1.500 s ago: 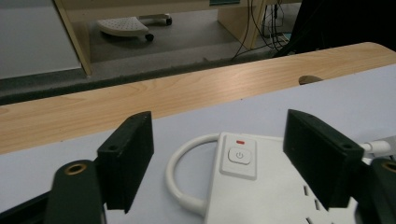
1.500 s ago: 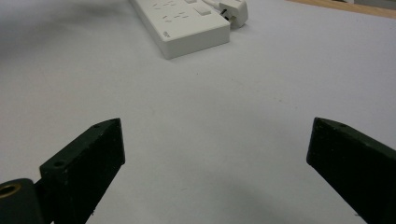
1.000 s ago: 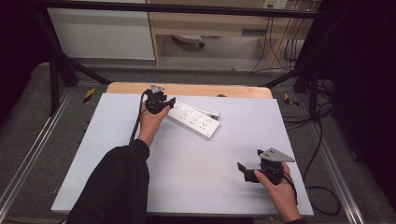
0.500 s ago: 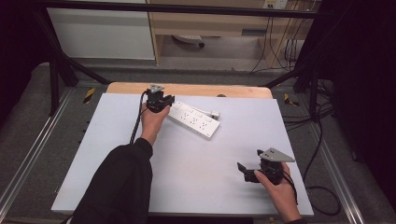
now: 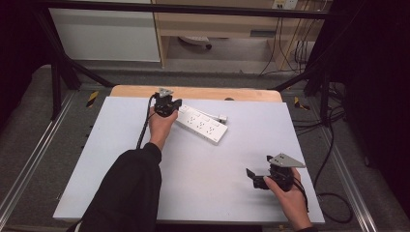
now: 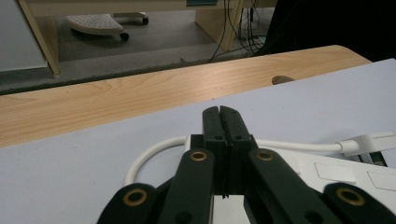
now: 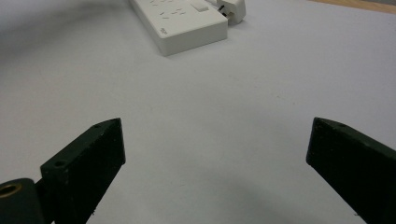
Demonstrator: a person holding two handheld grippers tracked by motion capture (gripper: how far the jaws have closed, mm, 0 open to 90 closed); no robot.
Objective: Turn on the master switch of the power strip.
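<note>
A white power strip [image 5: 202,125] lies slantwise on the white tabletop [image 5: 111,159], toward the back. Its cord [image 6: 152,156] loops out from the left end, and its plug [image 5: 222,117] rests beside it. My left gripper [image 5: 173,103] is over the strip's left end with its jaws pressed shut, and nothing is visible between them. In the left gripper view the shut gripper [image 6: 219,114] stands above the strip [image 6: 336,175]. Near the front right, my right gripper [image 5: 251,178] is wide open and points left over bare table. The right gripper view shows the open gripper [image 7: 217,130], with the strip [image 7: 180,21] far ahead.
A wooden table edge [image 5: 203,92] runs behind the white top. Beyond it are a floor, shelving and hanging cables [image 5: 283,43]. Metal frame rails [image 5: 29,164] flank the table on both sides.
The left gripper has shifted slightly at the strip's left end. The right gripper and the power strip have stayed put.
</note>
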